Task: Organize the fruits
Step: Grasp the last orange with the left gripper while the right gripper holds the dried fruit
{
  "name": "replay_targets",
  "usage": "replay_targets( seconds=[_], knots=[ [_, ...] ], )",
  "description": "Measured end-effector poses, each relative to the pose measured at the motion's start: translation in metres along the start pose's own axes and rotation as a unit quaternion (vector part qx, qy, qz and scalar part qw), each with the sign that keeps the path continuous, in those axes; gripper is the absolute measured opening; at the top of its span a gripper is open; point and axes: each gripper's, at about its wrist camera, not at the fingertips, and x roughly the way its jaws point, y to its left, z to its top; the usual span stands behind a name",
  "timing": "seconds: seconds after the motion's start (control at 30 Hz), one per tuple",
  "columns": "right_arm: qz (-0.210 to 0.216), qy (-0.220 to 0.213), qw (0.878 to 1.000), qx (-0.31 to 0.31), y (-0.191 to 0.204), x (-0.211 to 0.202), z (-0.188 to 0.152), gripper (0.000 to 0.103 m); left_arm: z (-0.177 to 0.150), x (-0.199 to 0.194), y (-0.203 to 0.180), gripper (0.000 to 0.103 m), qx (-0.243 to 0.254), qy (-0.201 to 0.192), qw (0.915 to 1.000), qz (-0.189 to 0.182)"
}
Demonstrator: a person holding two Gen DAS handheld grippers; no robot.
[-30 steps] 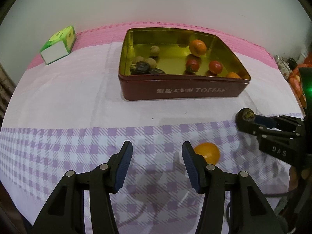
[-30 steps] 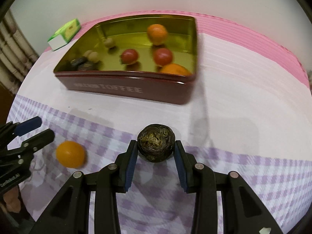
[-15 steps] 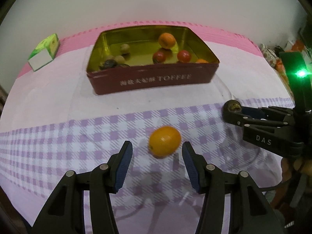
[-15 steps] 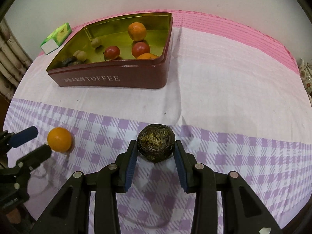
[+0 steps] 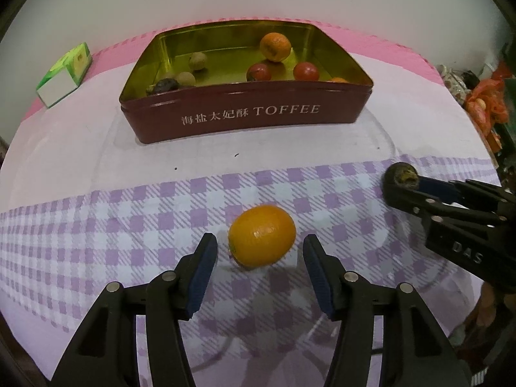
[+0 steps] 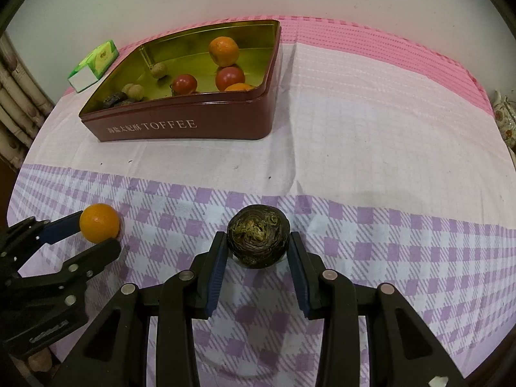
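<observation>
The left hand-held gripper (image 5: pixel 259 259), its jaws opening with the orange fruit (image 5: pixel 262 240) lying between them untouched on the bench (image 5: pixel 96 148), should settle lower and centre the fruit before closing. The right hand-held gripper (image 6: pixel 258 259) is clenched on the dark wrinkled fruit (image 6: pixel 258 240). Only the right wrist view shows that grip squarely and the bench's bare right side; the left view shows the toffee tin (image 5: pixel 251 116) front-on.

- Orange fruit (image 5: pixel 262 240) lying on near purple checked cloth.
- Dark wrinkled fruit (image 6: pixel 258 240) sitting right of it.
- Tin (image 5: pixel 225 119) holding other fruits, far.
</observation>
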Motion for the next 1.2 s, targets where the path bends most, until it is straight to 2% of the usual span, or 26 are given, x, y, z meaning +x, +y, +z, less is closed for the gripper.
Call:
replay_targets(
  seconds=[0.3,0.43,1.2],
  knots=[
    [0.004,-0.001,1.0,0.005,0.0004,0.0018,0.0029,0.035,0.0045,0.0081,0.0009,0.054,0.002,-0.005,1.0,0.005],
    [0.005,-0.001,1.0,0.007,0.0,0.0016,0.0026,0.035,0.0043,0.0078,0.0008,0.042,0.006,-0.01,0.9999,0.007],
    [0.007,-0.003,1.0,0.015,0.0017,0.0036,0.0068,0.035,0.0096,0.0092,0.0096,0.042,-0.003,-0.01,0.9998,0.016]
  ],
)
